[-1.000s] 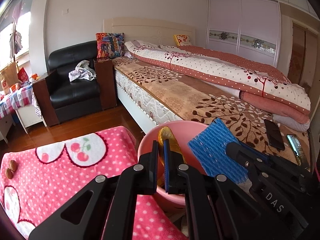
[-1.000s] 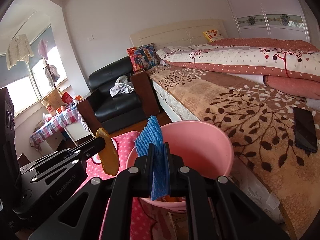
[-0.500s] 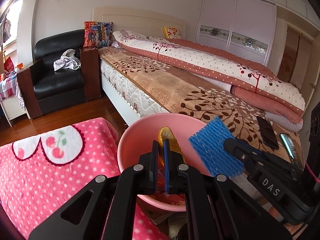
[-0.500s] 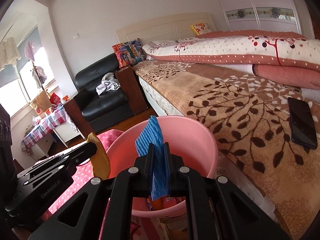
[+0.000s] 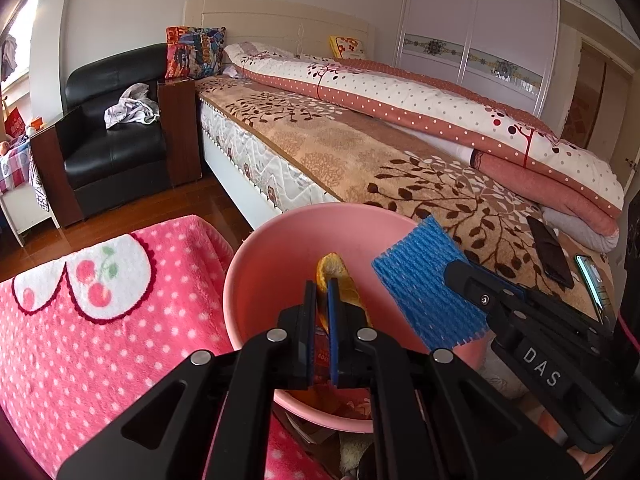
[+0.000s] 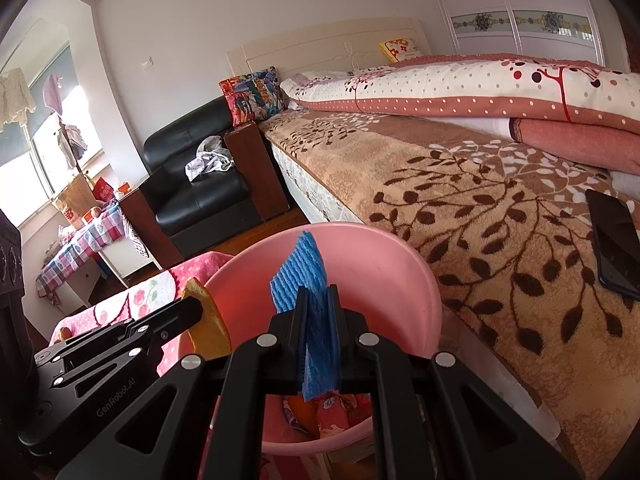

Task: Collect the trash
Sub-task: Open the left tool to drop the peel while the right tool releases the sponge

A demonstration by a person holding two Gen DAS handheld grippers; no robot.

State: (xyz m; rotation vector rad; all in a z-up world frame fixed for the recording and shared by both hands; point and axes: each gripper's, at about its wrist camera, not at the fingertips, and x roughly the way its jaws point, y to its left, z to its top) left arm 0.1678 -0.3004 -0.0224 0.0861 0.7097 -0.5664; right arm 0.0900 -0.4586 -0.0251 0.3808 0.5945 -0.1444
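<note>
A pink bucket [image 5: 276,240] [image 6: 404,276] stands between the bed and a pink blanket. My left gripper [image 5: 322,286] is shut on a piece of orange peel [image 5: 334,266], which hangs over the bucket's mouth. To its right, my right gripper [image 6: 318,294] is shut on a blue foam net [image 6: 302,266] [image 5: 420,284], also above the bucket's opening. In the right wrist view the peel [image 6: 210,322] sticks out from the left gripper's tip [image 6: 196,308] at the bucket's left rim. Some trash [image 6: 332,408] lies at the bottom of the bucket.
The bed [image 5: 360,152] with a leaf-patterned cover runs along the right, and a dark phone [image 6: 616,240] [image 5: 550,254] lies on it beside a lit one [image 5: 592,284]. A pink cherry blanket [image 5: 100,300] lies to the left. Behind it stands a black armchair [image 5: 112,148].
Both grippers have moved forward and down, so the bucket's mouth looks nearer and larger. The peel and the blue net stay gripped as before.
</note>
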